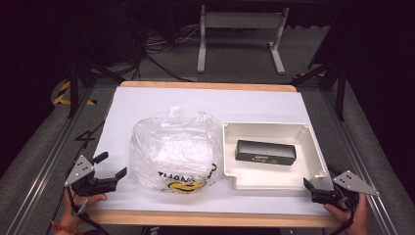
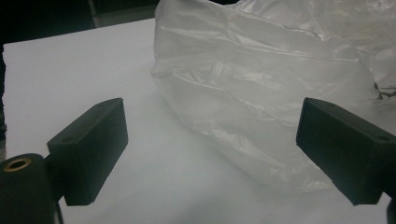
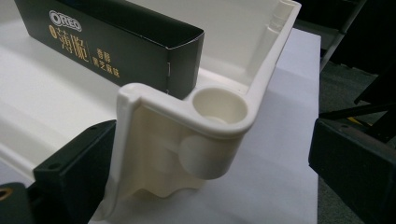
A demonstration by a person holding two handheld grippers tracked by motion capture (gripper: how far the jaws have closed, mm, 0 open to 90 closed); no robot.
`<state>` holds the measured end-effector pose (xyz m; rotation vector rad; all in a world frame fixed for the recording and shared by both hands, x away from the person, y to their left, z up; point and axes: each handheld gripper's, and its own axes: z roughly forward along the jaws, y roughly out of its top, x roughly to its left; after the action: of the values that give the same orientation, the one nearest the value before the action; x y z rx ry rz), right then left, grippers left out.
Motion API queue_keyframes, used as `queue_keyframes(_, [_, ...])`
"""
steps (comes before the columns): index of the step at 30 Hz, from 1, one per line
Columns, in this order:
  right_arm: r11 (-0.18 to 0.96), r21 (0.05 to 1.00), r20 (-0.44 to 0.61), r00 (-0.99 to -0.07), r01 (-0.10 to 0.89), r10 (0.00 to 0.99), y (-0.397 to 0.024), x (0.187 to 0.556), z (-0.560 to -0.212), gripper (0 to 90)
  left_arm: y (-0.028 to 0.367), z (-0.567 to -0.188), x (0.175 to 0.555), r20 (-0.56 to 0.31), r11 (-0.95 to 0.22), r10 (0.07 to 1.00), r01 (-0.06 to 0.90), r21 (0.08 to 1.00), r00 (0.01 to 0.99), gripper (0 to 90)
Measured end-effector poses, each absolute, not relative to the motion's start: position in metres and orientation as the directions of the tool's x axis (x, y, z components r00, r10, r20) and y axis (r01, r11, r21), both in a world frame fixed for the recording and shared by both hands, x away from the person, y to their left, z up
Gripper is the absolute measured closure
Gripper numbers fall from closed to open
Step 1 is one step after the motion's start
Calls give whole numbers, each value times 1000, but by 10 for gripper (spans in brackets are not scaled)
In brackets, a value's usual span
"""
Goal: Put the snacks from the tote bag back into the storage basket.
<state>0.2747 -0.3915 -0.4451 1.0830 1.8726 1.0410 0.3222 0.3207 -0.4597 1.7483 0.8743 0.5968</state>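
Observation:
A crumpled clear plastic bag (image 1: 173, 152) with black and yellow print lies on the white sheet at centre left. To its right stands a white plastic tray (image 1: 266, 124) holding a black Oreo box (image 1: 265, 152). At the table's front left my left gripper (image 1: 112, 165) is open, pointing at the bag (image 2: 261, 70) and just short of it. In its own view the left gripper (image 2: 212, 109) holds nothing. My right gripper (image 1: 317, 185) is open at the tray's near right corner. In the right gripper view that corner of the tray (image 3: 271, 60) sits between the wide jaws of the right gripper (image 3: 208, 135), the box (image 3: 107, 42) behind it.
The white sheet (image 1: 161, 100) covers a wooden table with its edge along the front. A metal frame runs down both sides. On the floor beyond the table are a white stand (image 1: 240, 34) and cables.

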Motion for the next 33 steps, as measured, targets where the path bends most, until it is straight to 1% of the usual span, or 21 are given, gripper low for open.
queue_keyframes(33, [303,901,-167,-395,311,903,-393,274,-445,40,322,-460,323,-34,-172,793,277,945,609,98])
